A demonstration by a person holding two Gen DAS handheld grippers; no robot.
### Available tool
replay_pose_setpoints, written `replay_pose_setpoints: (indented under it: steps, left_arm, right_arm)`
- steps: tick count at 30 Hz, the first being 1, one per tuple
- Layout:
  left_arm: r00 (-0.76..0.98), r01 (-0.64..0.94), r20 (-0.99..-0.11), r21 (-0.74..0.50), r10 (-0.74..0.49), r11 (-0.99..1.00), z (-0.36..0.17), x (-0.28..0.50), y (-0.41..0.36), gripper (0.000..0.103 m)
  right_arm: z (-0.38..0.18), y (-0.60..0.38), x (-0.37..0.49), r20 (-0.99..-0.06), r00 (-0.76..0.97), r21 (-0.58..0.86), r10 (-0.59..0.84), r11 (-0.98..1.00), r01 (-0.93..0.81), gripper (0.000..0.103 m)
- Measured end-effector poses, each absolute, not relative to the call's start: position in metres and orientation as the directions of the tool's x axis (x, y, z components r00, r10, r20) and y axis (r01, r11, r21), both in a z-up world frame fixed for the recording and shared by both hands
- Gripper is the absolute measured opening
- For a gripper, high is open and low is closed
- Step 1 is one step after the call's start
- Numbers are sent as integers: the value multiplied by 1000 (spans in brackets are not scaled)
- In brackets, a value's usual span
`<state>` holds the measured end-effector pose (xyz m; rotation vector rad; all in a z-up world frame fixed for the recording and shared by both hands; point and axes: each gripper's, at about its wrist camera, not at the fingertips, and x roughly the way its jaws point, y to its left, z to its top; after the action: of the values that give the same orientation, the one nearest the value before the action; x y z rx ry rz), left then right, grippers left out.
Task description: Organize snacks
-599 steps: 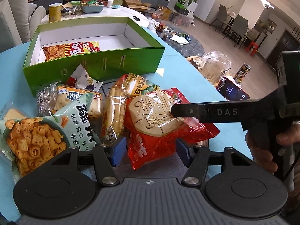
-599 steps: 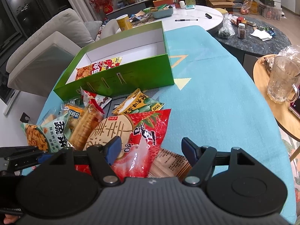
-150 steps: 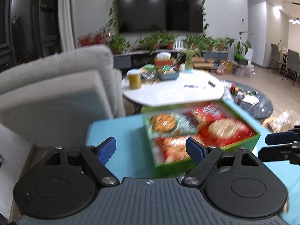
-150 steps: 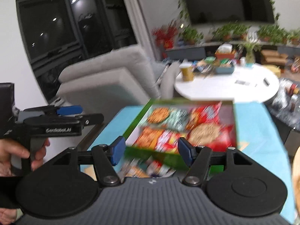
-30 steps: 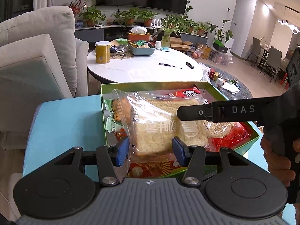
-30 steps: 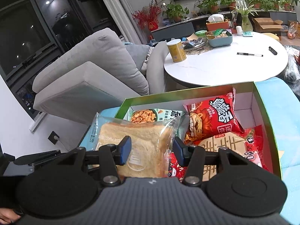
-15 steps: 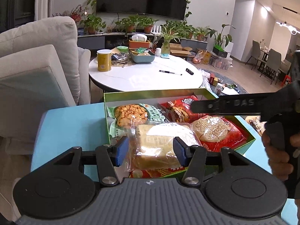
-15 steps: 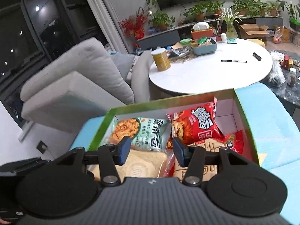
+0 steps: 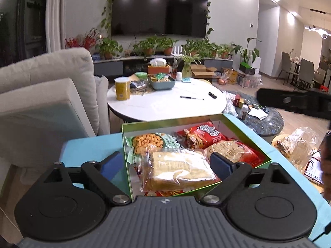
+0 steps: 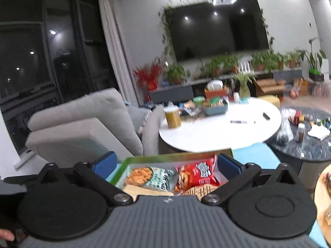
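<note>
Living room, evening: dark wall TV (image 9: 159,10) ringed with vines, potted plants along the low console under it, grey sofa (image 9: 45,95) on the left, round white coffee table (image 9: 165,105) mid-room with a yellow can (image 9: 122,88), a teal tray and a pen on it.

Blue tabletop (image 9: 91,146) in the foreground carries the green box (image 9: 244,128), lid off, white inside. Box contents:
- bagged bread slice (image 9: 178,169) in clear wrap, lying flat on top of the other packs at the near edge
- green-white chip bag (image 9: 153,142) at the back left
- red snack bag (image 9: 202,136) at the back right
- red round-cracker pack (image 9: 233,152) at the right, just beside the bread

Left tongs (image 9: 165,165): spread wide, blue pads either side of the bread bag, touching nothing. They sit above the near part of the box. Nothing held.

Right tongs (image 10: 165,165): also spread wide and holding nothing, raised over the box's near side; same packs show between the fingers in the right wrist view, which is motion-blurred. Body of the right tool shows as a dark bar at the right edge of the left wrist view, well apart from the box.

Dark marble side table (image 9: 264,122) with small bottles sits right of the box, and a crinkled clear bag (image 9: 295,144) lies on a round wooden stand beyond the tabletop's right edge.
</note>
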<state>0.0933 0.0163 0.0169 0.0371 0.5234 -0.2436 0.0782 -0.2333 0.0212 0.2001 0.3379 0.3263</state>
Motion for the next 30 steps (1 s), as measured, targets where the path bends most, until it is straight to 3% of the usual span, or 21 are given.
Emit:
replay_pose_setpoints:
  steps: [7,11,30]
  left_arm:
    - [870,207,-456,-8,-188,978,31,64,9,102]
    - [878,172,-454,1,-153,985,33,48,4,102]
    - [884,96,-458,-10,-90,995,30,-6,7,102]
  right_arm:
    - [38,-247,54,-298,903,282,309,933,-226,69]
    - [34,-242,40,-307,919,246,250,953,-177,69]
    - [9,-247,-13,-432,864,253,258,954,-159,69]
